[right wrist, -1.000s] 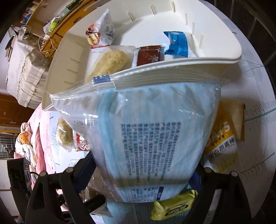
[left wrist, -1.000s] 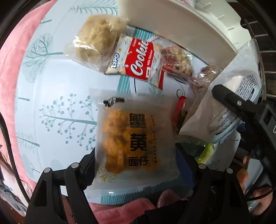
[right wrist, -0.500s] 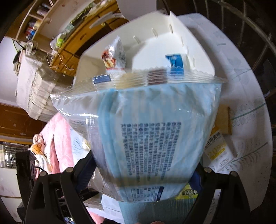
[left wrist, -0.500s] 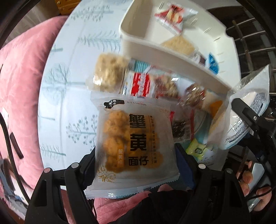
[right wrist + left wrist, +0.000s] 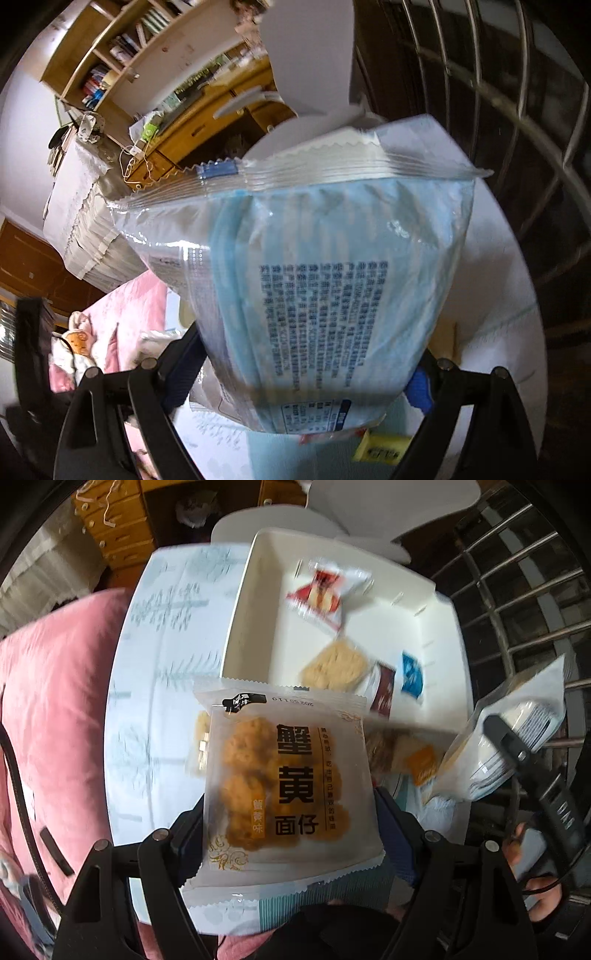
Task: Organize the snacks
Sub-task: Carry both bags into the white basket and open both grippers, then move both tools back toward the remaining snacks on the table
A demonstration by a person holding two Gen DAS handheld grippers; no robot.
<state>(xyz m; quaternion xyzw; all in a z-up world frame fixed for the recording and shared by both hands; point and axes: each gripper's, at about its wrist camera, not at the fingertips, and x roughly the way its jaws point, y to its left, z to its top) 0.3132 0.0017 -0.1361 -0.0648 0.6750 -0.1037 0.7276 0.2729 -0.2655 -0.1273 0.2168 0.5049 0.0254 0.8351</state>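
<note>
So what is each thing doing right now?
Left gripper: shut on the orange snack packet, lifted.
Right gripper: shut on the clear blue bag, lifted.
White bin: open, a few snacks inside.
Red and white packet: lying in the bin.

You see a translucent white snack packet (image 5: 291, 790) with orange-brown pieces inside and big black characters. The box (image 5: 439, 716) behind it is plain white; inside lie a red-and-white packet (image 5: 321, 590), a beige one (image 5: 336, 664), a dark red one (image 5: 382, 692) and a blue one (image 5: 411, 672). The tablecloth (image 5: 162, 686) is white with pale teal trees, the blanket (image 5: 51, 716) is pink. Your other bag (image 5: 317, 280) is clear and light blue, with dark blue print.
</note>
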